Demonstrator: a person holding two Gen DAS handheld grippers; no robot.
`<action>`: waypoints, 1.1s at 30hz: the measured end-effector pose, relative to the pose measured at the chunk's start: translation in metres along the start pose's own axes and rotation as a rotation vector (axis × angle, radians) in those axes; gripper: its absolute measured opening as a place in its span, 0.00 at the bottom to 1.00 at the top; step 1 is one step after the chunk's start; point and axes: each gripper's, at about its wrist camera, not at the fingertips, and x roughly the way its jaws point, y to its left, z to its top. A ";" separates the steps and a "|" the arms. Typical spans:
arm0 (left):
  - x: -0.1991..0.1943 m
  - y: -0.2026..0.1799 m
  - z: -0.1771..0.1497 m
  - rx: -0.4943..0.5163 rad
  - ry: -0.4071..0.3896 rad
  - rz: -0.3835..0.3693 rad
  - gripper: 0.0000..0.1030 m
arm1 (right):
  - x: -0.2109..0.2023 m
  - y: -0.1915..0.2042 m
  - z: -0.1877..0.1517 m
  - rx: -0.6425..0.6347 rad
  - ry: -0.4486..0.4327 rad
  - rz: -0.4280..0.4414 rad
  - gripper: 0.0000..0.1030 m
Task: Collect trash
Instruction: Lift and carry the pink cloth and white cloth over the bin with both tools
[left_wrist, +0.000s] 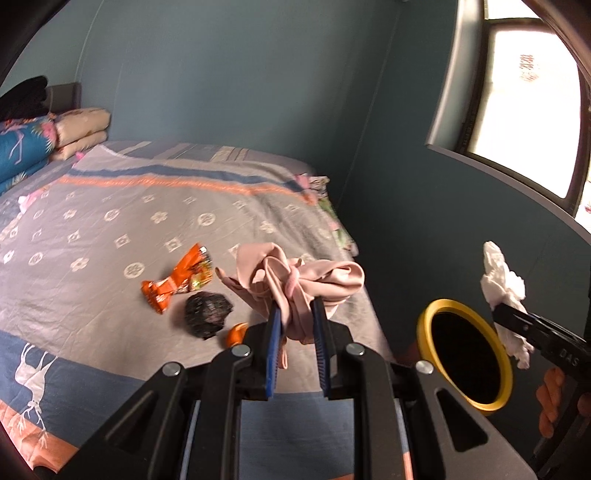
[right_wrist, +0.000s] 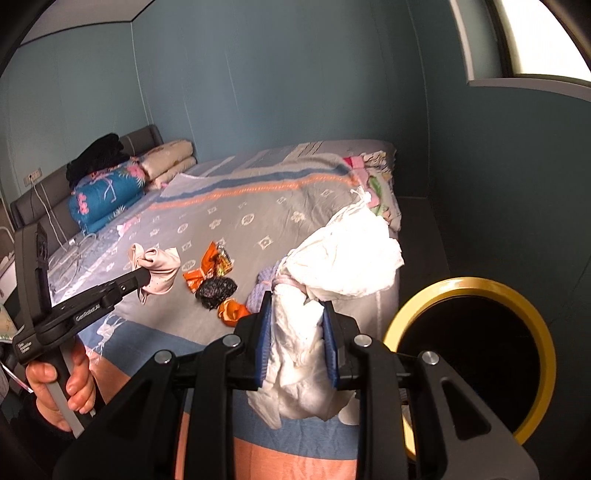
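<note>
Bin mouth (right_wrist: 469, 354) unobstructed w/ open air above; bed edge (right_wrist: 388, 295) just beside.

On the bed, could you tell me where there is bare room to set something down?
The grey bedspread lies bare between the folded quilts and the orange wrapper. Near the foot edge it is crowded: wrapper, black wad, orange peel.

The right gripper (left_wrist: 499, 310), seen from the left wrist camera, carries embossed letters on its black arm that read "DAS". The left gripper (right_wrist: 146, 275), seen from the right wrist camera, bears white lettering along its arm; it appears to read "GenRobot.AI", though it is small. A second white label lower on its body is too small to read. Red characters on the window (left_wrist: 529, 68) are blurred and illegible.
</note>
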 end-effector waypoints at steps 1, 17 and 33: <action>-0.002 -0.005 0.001 0.009 -0.004 -0.004 0.15 | -0.005 -0.004 0.001 0.006 -0.009 -0.002 0.23; 0.012 -0.093 0.007 0.084 0.014 -0.120 0.15 | -0.054 -0.059 0.006 0.073 -0.072 -0.069 0.23; 0.071 -0.185 -0.010 0.191 0.113 -0.229 0.15 | -0.055 -0.133 -0.002 0.181 -0.060 -0.145 0.23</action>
